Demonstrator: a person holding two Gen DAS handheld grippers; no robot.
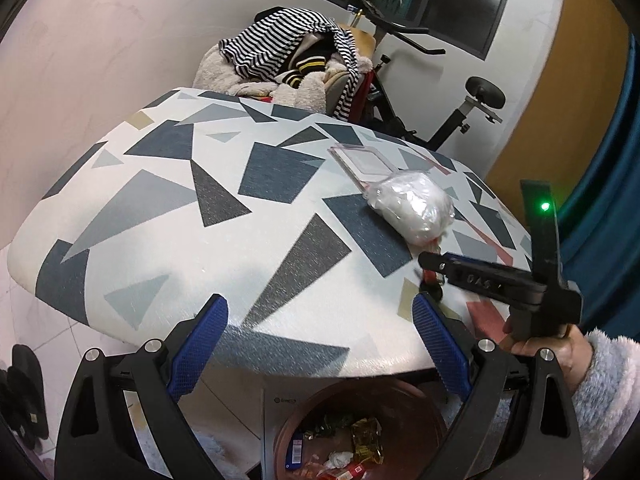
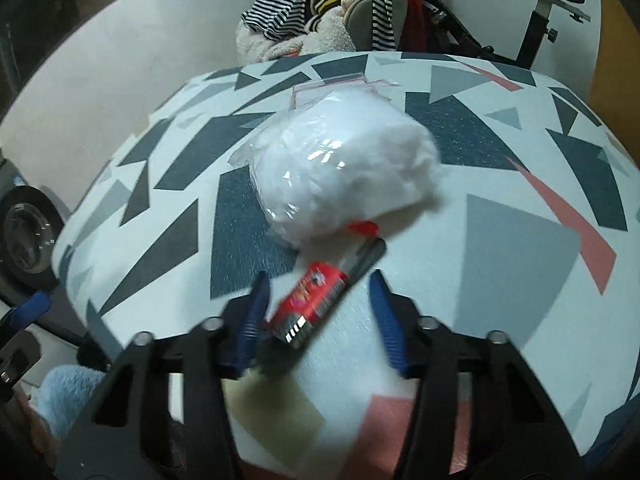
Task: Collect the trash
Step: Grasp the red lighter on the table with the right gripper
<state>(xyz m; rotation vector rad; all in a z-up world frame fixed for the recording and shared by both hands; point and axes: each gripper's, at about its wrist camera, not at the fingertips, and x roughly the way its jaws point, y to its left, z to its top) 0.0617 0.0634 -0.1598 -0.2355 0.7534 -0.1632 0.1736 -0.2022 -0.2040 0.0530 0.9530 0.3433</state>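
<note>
- Left tool (image 1: 320,344): fingers spread wide, nothing between them, held over the near edge of the surface (image 1: 160,216); its body is cut off by the lower frame edge.
- Right tool (image 2: 318,312): fingers apart, with a red wrapper (image 2: 310,304) lying slantwise in the gap. The picture is blurred here, so contact between the pads and the wrapper cannot be told. In the left view this tool (image 1: 430,276) shows from the side, and only a sliver of the wrapper (image 1: 432,278) appears beneath its fingers.
- Wrapper: on the surface (image 2: 500,264) near its front edge, just before a bag (image 2: 340,176) of white cotton-like filling. Its print is too smeared to read; its far end looks dark.
- Bag: clear plastic, lying on the surface; a small red scrap (image 2: 362,227) peeks from under its near side, mostly hidden.
- Clear packet (image 1: 362,160): flat, behind the bag, partly covered by it.
- Bin (image 1: 360,440): brown, on the floor below the surface edge, holding gold foil, white tissue and other scraps; its rim is partly hidden by the left tool and cut off by the frame.
- Background: striped clothes (image 1: 288,46) heaped on a chair, exercise bike (image 1: 440,92) beyond the surface.
</note>
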